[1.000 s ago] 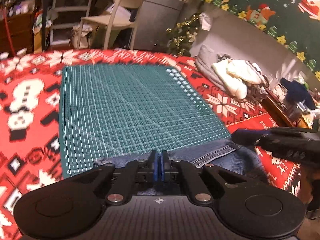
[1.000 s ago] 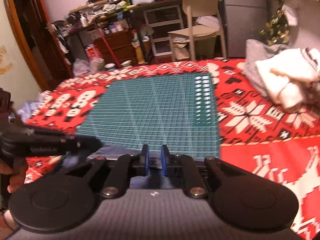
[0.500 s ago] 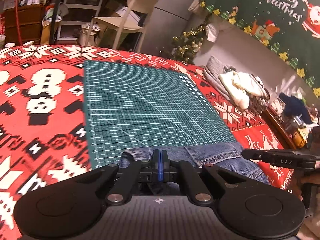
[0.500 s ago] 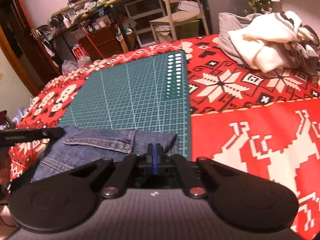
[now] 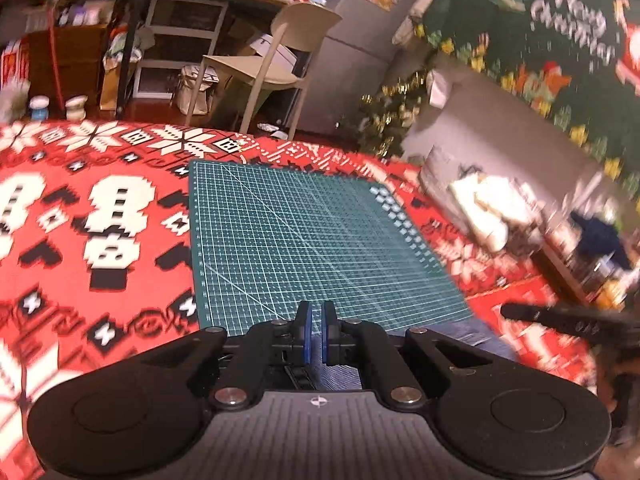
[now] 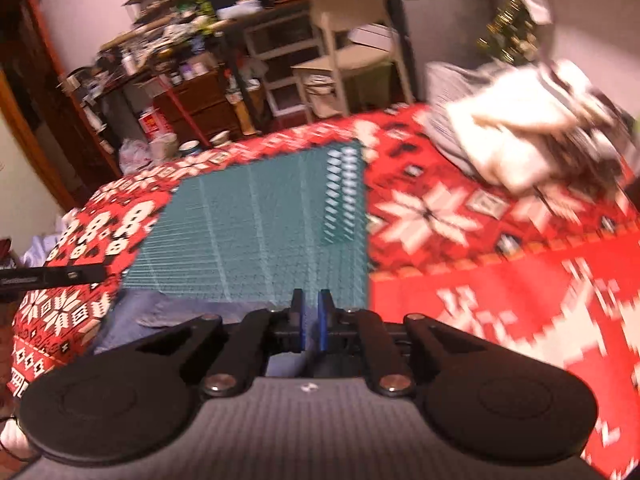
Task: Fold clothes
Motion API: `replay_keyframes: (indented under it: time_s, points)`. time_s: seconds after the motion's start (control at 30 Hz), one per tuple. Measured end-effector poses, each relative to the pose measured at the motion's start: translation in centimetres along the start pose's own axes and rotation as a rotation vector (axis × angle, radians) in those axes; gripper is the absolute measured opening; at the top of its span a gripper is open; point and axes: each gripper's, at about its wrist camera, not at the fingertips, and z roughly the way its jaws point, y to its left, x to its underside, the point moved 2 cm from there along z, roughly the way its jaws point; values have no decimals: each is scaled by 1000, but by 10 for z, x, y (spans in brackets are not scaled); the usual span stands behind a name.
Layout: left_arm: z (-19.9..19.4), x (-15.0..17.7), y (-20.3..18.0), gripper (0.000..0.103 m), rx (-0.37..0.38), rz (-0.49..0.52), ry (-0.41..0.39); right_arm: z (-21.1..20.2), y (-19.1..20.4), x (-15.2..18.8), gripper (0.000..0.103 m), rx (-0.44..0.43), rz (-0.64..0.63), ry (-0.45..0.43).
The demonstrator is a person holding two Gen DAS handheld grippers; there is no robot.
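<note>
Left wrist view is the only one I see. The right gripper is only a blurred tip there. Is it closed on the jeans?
Observer: No. In the right wrist view the right gripper shows a narrow gap. Its jaws have just been opening, and I see no denim between the tips.
Operator: Where are the jeans, then?
Observer: The jeans lie below and to the left of it, along the near edge of the green mat.
</note>
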Motion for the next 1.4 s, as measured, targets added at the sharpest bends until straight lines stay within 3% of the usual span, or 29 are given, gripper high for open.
replay_keyframes:
  time_s: [0.1,0.23,0.47,0.7,0.83,0.97,1.13,1.23,1.4]
  points:
    - [19,6,1,3,7,-16,54,25,11,0,8,-4,-32,48]
    - [16,15,8,4,-19,-28,27,38,6,7,3,-9,-17,63]
    - [11,20,2,3,-63,26,13,34,2,13,0,-18,-35,57]
    - [-10,18,4,3,-91,26,12,4,-16,21,7,65,12,41]
    - [-28,14,-19,3,-10,31,-44,-22,10,20,11,38,-65,-27]
    - [-16,26,-56,4,75,99,3,-14,45,28,12,-11,-138,-16]
    - [10,58,-63,5,29,183,75,9,43,50,8,29,-145,32]
    - [7,61,-51,3,56,112,65,5,36,57,7,32,-167,19]
    - [-4,58,-47,3,12,108,66,-8,23,58,7,68,-114,30]
